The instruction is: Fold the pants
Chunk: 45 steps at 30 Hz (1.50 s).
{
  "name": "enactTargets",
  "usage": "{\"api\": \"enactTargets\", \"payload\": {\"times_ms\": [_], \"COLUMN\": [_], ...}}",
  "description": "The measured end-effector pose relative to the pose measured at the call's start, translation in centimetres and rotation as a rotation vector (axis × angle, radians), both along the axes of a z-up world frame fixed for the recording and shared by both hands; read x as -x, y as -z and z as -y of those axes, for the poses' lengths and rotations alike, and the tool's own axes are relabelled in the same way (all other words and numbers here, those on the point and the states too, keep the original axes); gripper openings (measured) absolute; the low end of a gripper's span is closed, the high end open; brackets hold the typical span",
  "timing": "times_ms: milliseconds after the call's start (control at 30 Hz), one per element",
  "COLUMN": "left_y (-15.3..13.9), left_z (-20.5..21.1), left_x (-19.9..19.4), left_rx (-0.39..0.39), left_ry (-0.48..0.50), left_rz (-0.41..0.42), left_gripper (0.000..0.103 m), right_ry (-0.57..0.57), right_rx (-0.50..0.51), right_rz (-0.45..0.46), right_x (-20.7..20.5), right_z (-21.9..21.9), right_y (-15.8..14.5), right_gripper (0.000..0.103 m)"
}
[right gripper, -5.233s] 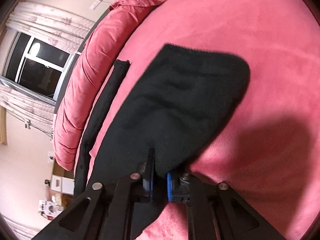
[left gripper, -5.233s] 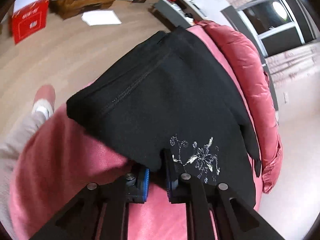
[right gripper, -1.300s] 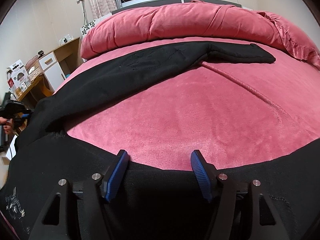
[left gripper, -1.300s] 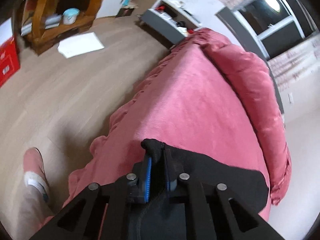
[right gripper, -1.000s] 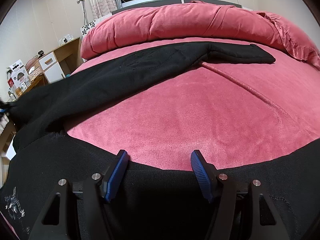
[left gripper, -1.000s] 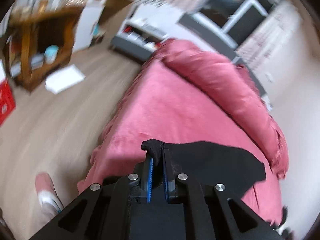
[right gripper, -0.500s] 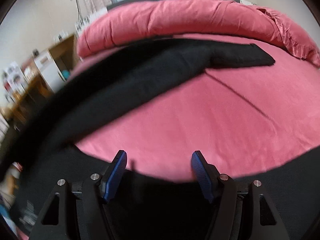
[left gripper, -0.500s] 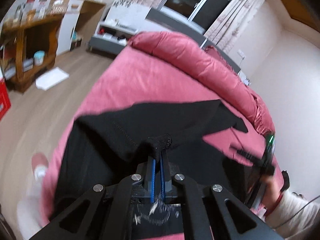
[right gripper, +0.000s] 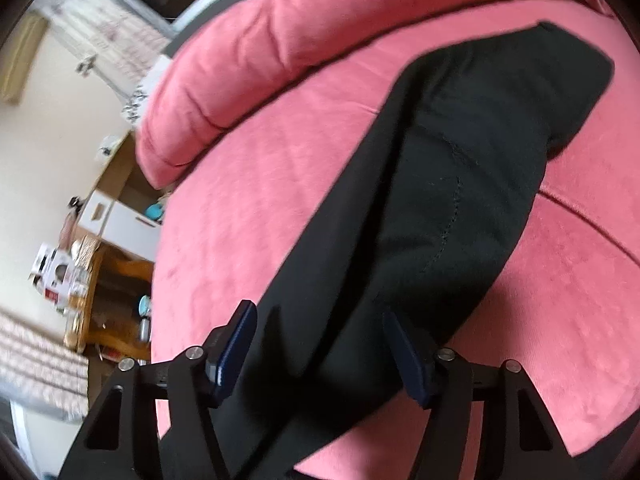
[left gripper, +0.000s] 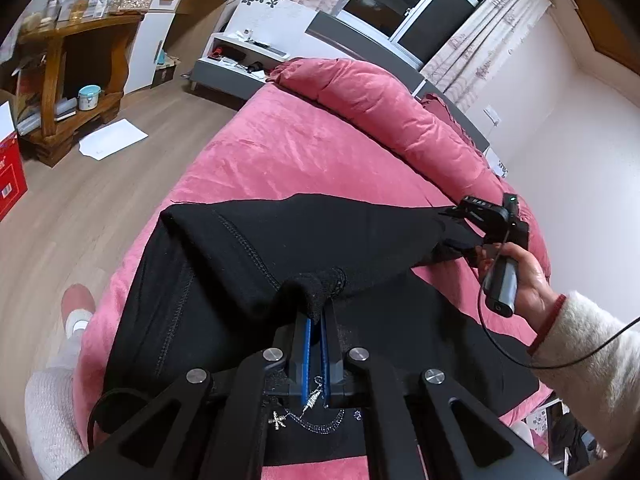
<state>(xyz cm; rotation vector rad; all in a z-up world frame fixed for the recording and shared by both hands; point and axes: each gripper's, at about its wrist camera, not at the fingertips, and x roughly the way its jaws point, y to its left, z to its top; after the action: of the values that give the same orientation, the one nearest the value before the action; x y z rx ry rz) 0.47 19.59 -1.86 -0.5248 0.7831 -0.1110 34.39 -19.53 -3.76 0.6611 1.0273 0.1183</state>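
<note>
Black pants (left gripper: 304, 240) lie spread across the pink bed (left gripper: 280, 160), with a silver embroidered motif (left gripper: 316, 396) near my left gripper. My left gripper (left gripper: 316, 316) is shut on a bunched edge of the pants, raised a little over the rest of the cloth. A hand (left gripper: 524, 276) holds my right gripper (left gripper: 446, 229) at the far end of a pant leg. In the right wrist view the right gripper (right gripper: 324, 344) straddles the black pant leg (right gripper: 440, 184). Its jaws are closing, with cloth between them but the blue pads (right gripper: 240, 340) still apart.
A rolled pink duvet (left gripper: 384, 108) runs along the head of the bed. Left of the bed on the wood floor are a wooden shelf unit (left gripper: 76, 68), a sheet of paper (left gripper: 112, 144) and a red box (left gripper: 10, 176). A slippered foot (left gripper: 78, 308) stands by the bed edge.
The left gripper has carried its pinched cloth across, and its view swung over the bed. The right gripper has rolled and moved to the pant leg, which now runs between its jaws.
</note>
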Motion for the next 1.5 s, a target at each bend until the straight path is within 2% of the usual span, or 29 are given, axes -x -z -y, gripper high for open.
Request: {"api": "enactTargets", "payload": {"times_ms": [33, 67, 100, 133, 300, 400, 500, 633, 700, 800, 867, 933, 1000, 1033, 1067, 1100, 1133, 1167, 1233, 1333, 1500], "left_y": [0.0, 0.0, -0.1, -0.1, -1.4, -1.8, -1.6, -0.7, 0.1, 1.8, 2.9, 3.1, 2.6, 2.4, 2.3, 2.2, 2.3, 2.3, 2.5, 2.5, 3.0], "left_z": [-0.1, -0.2, -0.4, -0.6, -3.9, -6.4, -7.8, -8.7, -8.9, -9.6, -9.9, -9.5, -8.8, -8.7, -8.7, -8.7, -8.8, -8.8, -8.9, -8.4, -7.5], "left_x": [0.0, 0.0, 0.0, -0.1, 0.2, 0.8, 1.4, 2.5, 3.3, 4.5, 5.3, 5.7, 5.6, 5.6, 5.7, 5.8, 6.0, 6.0, 6.2, 5.7, 4.7], "left_rx": [0.001, 0.001, 0.003, 0.007, 0.062, 0.118, 0.116, 0.127, 0.131, 0.180, 0.242, 0.261, 0.260, 0.278, 0.308, 0.343, 0.379, 0.402, 0.425, 0.399, 0.417], "left_ry": [-0.002, -0.005, -0.011, -0.018, -0.101, -0.155, -0.193, -0.223, -0.234, -0.267, -0.288, -0.277, -0.234, -0.213, -0.199, -0.193, -0.190, -0.190, -0.197, -0.194, -0.189], "left_rz": [0.000, 0.000, 0.001, 0.003, 0.046, 0.067, 0.065, 0.039, 0.012, -0.044, -0.071, -0.070, -0.056, -0.045, -0.033, -0.023, -0.016, -0.013, -0.012, -0.028, -0.074], "left_gripper": [0.003, 0.003, 0.003, 0.003, 0.003, 0.003, 0.003, 0.003, 0.003, 0.003, 0.003, 0.004, 0.010, 0.018, 0.033, 0.039, 0.045, 0.047, 0.051, 0.055, 0.059], "right_ry": [-0.005, -0.026, -0.050, -0.066, -0.132, -0.193, -0.249, -0.256, -0.247, -0.213, -0.219, -0.207, -0.178, -0.170, -0.161, -0.159, -0.156, -0.140, -0.096, -0.008, 0.134], "right_rx": [0.000, 0.002, 0.005, 0.014, -0.020, -0.006, 0.040, 0.060, 0.039, -0.051, -0.066, -0.072, -0.137, -0.146, -0.149, -0.159, -0.163, -0.146, -0.147, -0.149, -0.151], "right_rz": [-0.009, -0.015, -0.012, 0.001, 0.196, 0.296, 0.354, 0.332, 0.277, 0.145, 0.063, 0.010, 0.003, 0.001, 0.008, 0.018, 0.026, 0.028, 0.051, 0.074, 0.104], "right_x": [-0.2, -0.5, -0.4, 0.0, 5.0, 10.4, 16.3, 23.6, 26.3, 27.5, 28.1, 27.7, 27.3, 27.3, 27.4, 27.5, 27.6, 27.8, 28.0, 28.2, 28.2], "right_z": [-0.1, -0.1, -0.1, 0.1, 1.1, 1.7, 1.6, 1.5, 1.4, 1.3, 0.8, 1.0, 1.8, 2.0, 2.2, 2.3, 2.4, 2.8, 3.4, 5.7, 10.1], "right_y": [0.2, 0.4, 0.4, 0.0, -5.1, -7.9, -9.0, -7.5, -5.1, -0.8, 2.0, 3.7, 4.4, 4.5, 4.5, 4.5, 4.4, 4.2, 3.8, 3.5, 3.4], "right_gripper": [0.045, 0.020, 0.010, 0.008, 0.008, 0.008, 0.008, 0.008, 0.008, 0.008, 0.008, 0.008, 0.009, 0.011, 0.012, 0.012, 0.021, 0.039, 0.058, 0.059, 0.059]}}
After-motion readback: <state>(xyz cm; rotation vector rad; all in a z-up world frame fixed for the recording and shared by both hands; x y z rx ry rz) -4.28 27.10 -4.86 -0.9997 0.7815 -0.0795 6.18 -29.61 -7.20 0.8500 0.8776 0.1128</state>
